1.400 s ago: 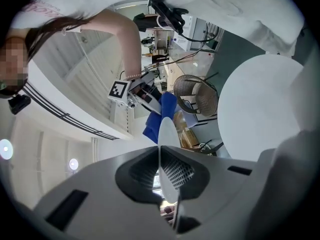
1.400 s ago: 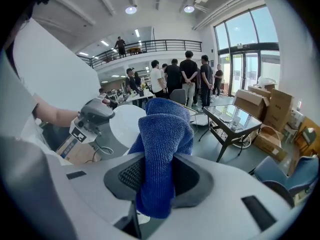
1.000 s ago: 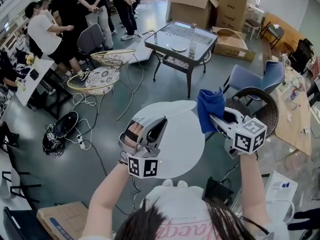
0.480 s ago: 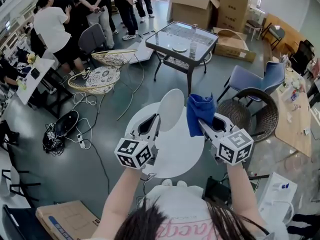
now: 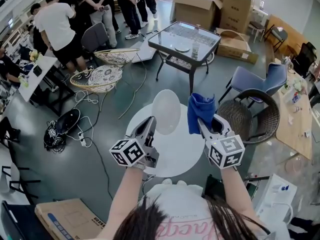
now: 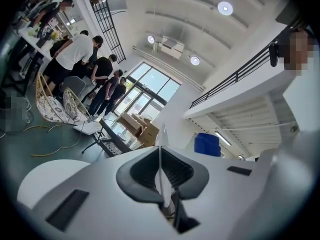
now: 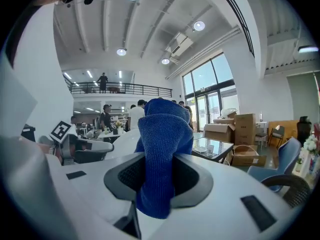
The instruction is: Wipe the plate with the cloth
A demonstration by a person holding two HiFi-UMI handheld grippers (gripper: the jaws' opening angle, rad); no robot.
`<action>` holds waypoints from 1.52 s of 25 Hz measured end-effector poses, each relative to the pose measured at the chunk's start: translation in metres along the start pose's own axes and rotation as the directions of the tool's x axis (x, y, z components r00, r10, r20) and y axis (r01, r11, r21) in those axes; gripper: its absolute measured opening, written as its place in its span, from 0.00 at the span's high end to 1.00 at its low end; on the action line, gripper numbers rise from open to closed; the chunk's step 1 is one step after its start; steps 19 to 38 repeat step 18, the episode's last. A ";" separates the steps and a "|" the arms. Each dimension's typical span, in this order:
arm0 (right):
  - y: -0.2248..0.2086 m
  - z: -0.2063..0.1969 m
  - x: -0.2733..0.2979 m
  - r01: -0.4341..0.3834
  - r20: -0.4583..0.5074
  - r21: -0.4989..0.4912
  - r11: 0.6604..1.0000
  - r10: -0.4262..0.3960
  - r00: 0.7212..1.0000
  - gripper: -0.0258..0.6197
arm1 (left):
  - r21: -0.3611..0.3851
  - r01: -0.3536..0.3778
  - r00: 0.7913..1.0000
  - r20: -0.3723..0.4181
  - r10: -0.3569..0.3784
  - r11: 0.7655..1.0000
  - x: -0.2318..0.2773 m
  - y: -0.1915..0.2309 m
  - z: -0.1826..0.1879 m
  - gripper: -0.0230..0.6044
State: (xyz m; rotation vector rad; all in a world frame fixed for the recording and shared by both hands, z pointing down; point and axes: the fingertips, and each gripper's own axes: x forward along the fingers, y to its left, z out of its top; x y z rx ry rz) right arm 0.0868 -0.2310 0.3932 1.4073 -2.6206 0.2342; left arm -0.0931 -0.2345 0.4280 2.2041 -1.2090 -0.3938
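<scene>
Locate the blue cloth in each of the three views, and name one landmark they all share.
Head view: the blue cloth sits just right of centre.
Left gripper view: the blue cloth is a small patch right of centre, at mid-height.
Right gripper view: the blue cloth fills the centre, large and close.
Shared landmark: the cardboard boxes by the windows.
</scene>
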 end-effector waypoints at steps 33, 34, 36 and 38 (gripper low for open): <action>0.015 0.004 0.011 -0.034 -0.011 -0.020 0.999 0.034 0.999 0.76 | 0.076 -0.001 0.998 0.056 -0.003 0.997 0.001 -0.011 0.022 0.93; 0.015 0.004 0.011 -0.034 -0.011 -0.020 0.999 0.034 0.999 0.76 | 0.076 -0.001 0.998 0.056 -0.003 0.997 0.001 -0.011 0.022 0.93; 0.015 0.004 0.011 -0.034 -0.011 -0.020 0.999 0.034 0.999 0.76 | 0.076 -0.001 0.998 0.056 -0.003 0.997 0.001 -0.011 0.022 0.93; 0.015 0.004 0.011 -0.034 -0.011 -0.020 0.999 0.034 0.999 0.76 | 0.076 -0.001 0.998 0.056 -0.003 0.997 0.001 -0.011 0.022 0.93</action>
